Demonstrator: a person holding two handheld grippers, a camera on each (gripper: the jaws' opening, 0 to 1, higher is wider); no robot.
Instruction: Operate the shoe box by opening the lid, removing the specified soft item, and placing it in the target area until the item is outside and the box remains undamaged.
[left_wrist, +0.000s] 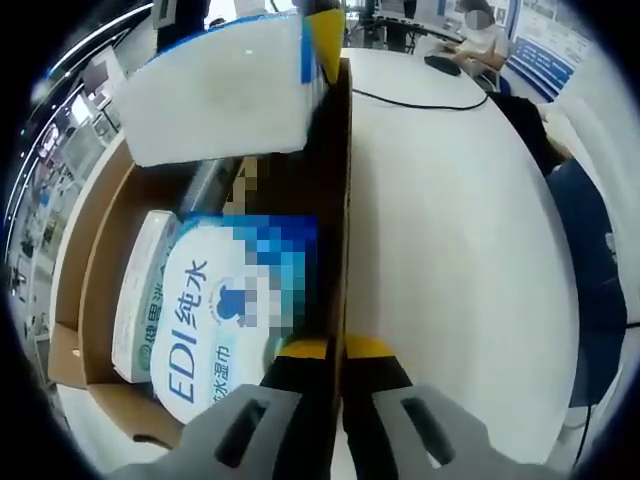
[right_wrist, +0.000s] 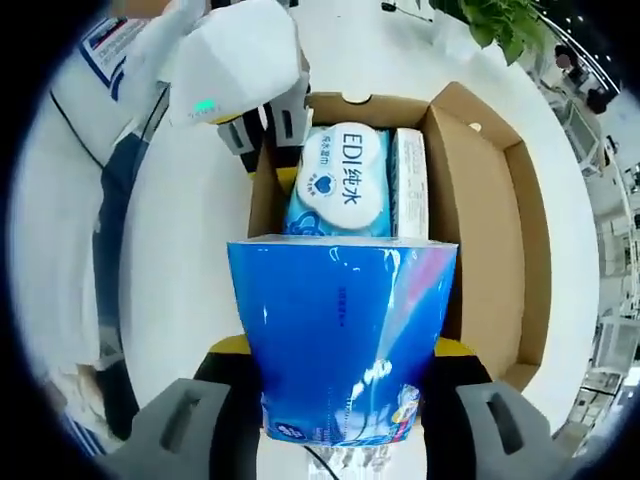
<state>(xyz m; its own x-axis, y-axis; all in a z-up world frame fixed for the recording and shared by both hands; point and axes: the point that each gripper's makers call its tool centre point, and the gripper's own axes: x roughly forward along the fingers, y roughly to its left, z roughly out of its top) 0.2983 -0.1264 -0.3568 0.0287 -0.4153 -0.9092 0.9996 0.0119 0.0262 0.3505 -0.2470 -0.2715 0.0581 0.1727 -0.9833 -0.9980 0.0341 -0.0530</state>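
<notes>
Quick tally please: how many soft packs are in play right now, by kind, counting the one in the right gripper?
Shiny blue plastic tissue pack, held in the right gripper: 1
Blue-and-white EDI wet-wipe pack, in the brown cardboard shoe box: 1
Narrow white pack, beside it in the box: 1
Total: 3

Open office or lab, long white table (left_wrist: 450, 250), seated person (left_wrist: 480, 40) at desks, potted plant (right_wrist: 500, 25)

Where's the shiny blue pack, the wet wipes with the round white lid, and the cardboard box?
blue pack (right_wrist: 340, 330), right gripper view, middle of its shiny front face.
wet wipes (right_wrist: 342, 180), right gripper view, on the white lid.
cardboard box (right_wrist: 490, 250), right gripper view, on its brown side flap.
</notes>
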